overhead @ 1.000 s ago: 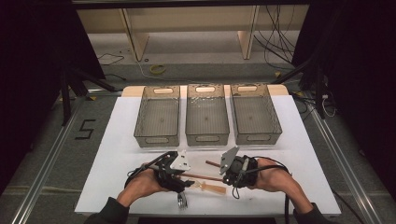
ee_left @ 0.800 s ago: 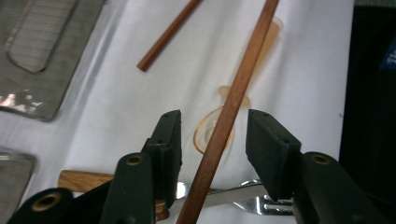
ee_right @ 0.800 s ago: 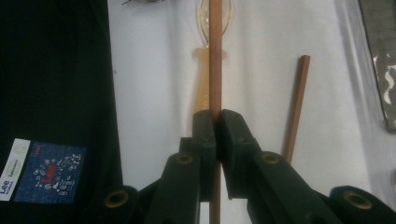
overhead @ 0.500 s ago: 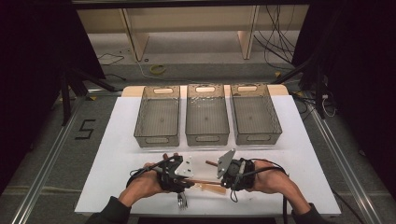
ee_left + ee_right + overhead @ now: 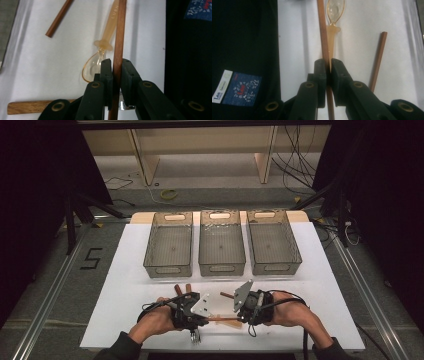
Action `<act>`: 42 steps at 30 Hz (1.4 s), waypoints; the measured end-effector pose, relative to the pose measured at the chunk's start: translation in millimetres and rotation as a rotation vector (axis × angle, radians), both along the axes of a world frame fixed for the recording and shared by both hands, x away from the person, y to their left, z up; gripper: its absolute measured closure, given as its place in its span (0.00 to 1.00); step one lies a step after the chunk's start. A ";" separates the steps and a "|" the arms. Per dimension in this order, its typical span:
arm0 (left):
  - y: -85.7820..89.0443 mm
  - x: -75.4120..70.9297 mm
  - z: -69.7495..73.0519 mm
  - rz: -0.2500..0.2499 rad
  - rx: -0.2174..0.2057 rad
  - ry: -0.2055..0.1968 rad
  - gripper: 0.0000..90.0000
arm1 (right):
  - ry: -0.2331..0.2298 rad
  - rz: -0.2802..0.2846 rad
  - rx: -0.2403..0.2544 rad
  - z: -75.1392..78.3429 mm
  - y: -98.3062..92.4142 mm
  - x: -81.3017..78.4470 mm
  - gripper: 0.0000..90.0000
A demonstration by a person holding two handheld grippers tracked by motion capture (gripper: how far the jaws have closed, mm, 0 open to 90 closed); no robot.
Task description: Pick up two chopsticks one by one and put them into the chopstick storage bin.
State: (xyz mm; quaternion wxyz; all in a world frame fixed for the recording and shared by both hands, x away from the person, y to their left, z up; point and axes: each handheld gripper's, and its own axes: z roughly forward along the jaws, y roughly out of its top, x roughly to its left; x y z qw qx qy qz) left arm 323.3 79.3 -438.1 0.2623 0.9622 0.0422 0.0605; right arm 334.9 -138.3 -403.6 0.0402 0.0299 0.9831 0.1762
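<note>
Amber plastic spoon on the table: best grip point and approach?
Grip the amber plastic spoon on its straight handle, above the collar, probably from overhead with jaws across its width. The bowl is rounded, thin and likely slippery, and the wooden stick runs close along one side.

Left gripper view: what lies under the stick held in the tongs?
Under the stick lies an amber plastic spoon on the white table. The stick hides part of its handle; the tongs hide part of its bowl.

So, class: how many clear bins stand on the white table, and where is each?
3, in a row across the table's far half: left bin, middle bin, right bin. All look empty; none seems hidden.
</note>
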 end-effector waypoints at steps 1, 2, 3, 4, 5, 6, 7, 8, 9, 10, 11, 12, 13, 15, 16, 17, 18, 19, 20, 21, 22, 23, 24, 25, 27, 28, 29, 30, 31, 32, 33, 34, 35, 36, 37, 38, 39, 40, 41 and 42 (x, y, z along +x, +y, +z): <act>-0.7 -0.9 0.0 0.009 -0.006 0.008 0.91 | 0.003 -0.010 0.004 -0.2 -1.0 1.3 0.91; -1.0 -1.1 0.3 0.018 -0.001 0.003 0.91 | 0.012 -0.028 0.002 0.1 -2.1 3.0 0.90; -0.4 -0.4 1.0 0.027 0.009 0.001 0.91 | 0.012 -0.052 0.009 0.0 -3.2 4.6 0.88; 0.4 -0.1 1.0 0.031 0.011 -0.001 0.92 | 0.010 -0.061 0.012 0.5 -4.6 6.4 0.85; 1.7 0.3 1.4 0.036 0.008 -0.004 0.92 | 0.005 -0.073 0.021 1.6 -6.1 8.2 0.79; 3.1 1.3 1.6 0.041 0.001 0.004 0.92 | -0.003 -0.086 0.050 2.2 -7.6 10.2 0.70; 4.4 2.3 1.9 0.045 0.004 -0.006 0.92 | -0.006 -0.113 0.068 4.4 -8.9 11.9 0.65; 5.9 3.5 2.4 0.060 -0.005 -0.009 0.92 | 0.001 -0.140 0.090 6.6 -10.4 13.8 0.62; 7.7 4.9 3.3 0.062 -0.009 -0.002 0.92 | 0.002 -0.162 0.114 8.4 -11.6 15.1 0.57; 9.2 5.2 3.7 0.075 -0.020 -0.008 0.92 | -0.003 -0.178 0.133 10.1 -12.5 16.2 0.55; 11.2 6.5 4.9 0.086 -0.024 -0.010 0.92 | -0.001 -0.197 0.146 11.2 -13.4 17.1 0.53; 13.2 7.9 5.6 0.097 -0.027 -0.010 0.92 | -0.004 -0.207 0.153 11.9 -14.5 18.2 0.50; 15.3 9.0 6.5 0.111 -0.026 -0.021 0.92 | -0.011 -0.223 0.160 12.3 -15.4 18.4 0.49; 20.0 13.6 8.3 0.154 -0.050 -0.029 0.92 | -0.019 -0.247 0.178 12.8 -17.7 19.9 0.47; 22.3 15.9 8.8 0.167 -0.060 -0.030 0.92 | -0.029 -0.258 0.187 13.1 -18.7 20.2 0.46; 24.0 17.4 8.7 0.182 -0.065 -0.030 0.92 | -0.046 -0.274 0.197 13.5 -19.5 20.5 0.44; 26.0 19.1 8.8 0.199 -0.067 -0.036 0.92 | -0.055 -0.287 0.204 14.1 -20.4 21.0 0.44; 27.8 20.6 8.8 0.216 -0.072 -0.031 0.92 | -0.056 -0.304 0.210 14.9 -21.1 20.7 0.44; 29.3 21.7 8.7 0.220 -0.074 -0.028 0.92 | -0.071 -0.307 0.220 15.8 -22.4 20.6 0.43; 30.7 22.6 8.7 0.228 -0.077 -0.030 0.92 | -0.086 -0.322 0.231 17.1 -23.6 20.2 0.43; 31.9 23.4 8.9 0.228 -0.079 -0.025 0.92 | -0.097 -0.336 0.239 18.5 -25.3 20.7 0.42; 32.8 23.4 9.2 0.228 -0.081 -0.028 0.92 | -0.101 -0.352 0.243 20.0 -26.9 20.9 0.41; 33.8 23.6 9.6 0.230 -0.085 -0.027 0.92 | -0.105 -0.360 0.247 20.9 -28.9 21.5 0.41; 34.4 23.7 9.9 0.237 -0.087 -0.026 0.92 | -0.115 -0.371 0.252 21.3 -31.1 22.4 0.40; 36.8 25.1 11.2 0.251 -0.091 -0.032 0.92 | -0.113 -0.397 0.262 21.9 -35.8 23.5 0.39; 38.4 26.1 11.9 0.263 -0.098 -0.033 0.92 | -0.116 -0.401 0.265 21.5 -38.3 24.0 0.39; 40.3 27.3 12.7 0.274 -0.103 -0.039 0.92 | -0.122 -0.412 0.266 21.0 -40.6 24.2 0.38; 42.6 28.3 13.7 0.290 -0.117 -0.046 0.92 | -0.120 -0.424 0.271 20.1 -42.2 23.9 0.38; 45.3 30.0 15.0 0.310 -0.134 -0.050 0.92 | -0.126 -0.436 0.271 19.1 -43.9 23.4 0.37; 48.0 32.0 16.4 0.326 -0.144 -0.050 0.92 | -0.132 -0.448 0.277 17.8 -45.4 22.8 0.37; 50.5 33.6 17.4 0.342 -0.152 -0.051 0.92 | -0.131 -0.450 0.283 16.3 -46.8 22.9 0.37; 53.1 35.5 18.6 0.357 -0.163 -0.053 0.92 | -0.127 -0.453 0.278 14.6 -47.7 22.9 0.36; 55.6 37.4 19.5 0.378 -0.176 -0.047 0.92 | -0.132 -0.457 0.272 13.1 -48.4 22.9 0.36; 58.1 39.6 20.3 0.389 -0.182 -0.042 0.92 | -0.126 -0.463 0.266 11.8 -49.1 22.9 0.36; 60.3 41.6 20.7 0.405 -0.188 -0.036 0.92 | -0.119 -0.468 0.264 10.2 -49.4 22.8 0.36; 62.5 44.3 21.2 0.422 -0.194 -0.030 0.92 | -0.118 -0.459 0.258 8.5 -50.1 23.2 0.36; 64.6 47.1 22.2 0.441 -0.201 -0.029 0.92 | -0.111 -0.459 0.248 7.1 -50.5 23.3 0.36; 66.7 50.2 23.6 0.455 -0.204 -0.028 0.92 | -0.105 -0.453 0.240 5.3 -50.6 23.8 0.36; 68.5 53.0 25.6 0.471 -0.209 -0.026 0.92 | -0.097 -0.449 0.230 3.7 -50.7 23.9 0.36; 70.4 56.2 27.8 0.487 -0.218 -0.024 0.92 | -0.094 -0.449 0.226 2.0 -50.7 24.0 0.36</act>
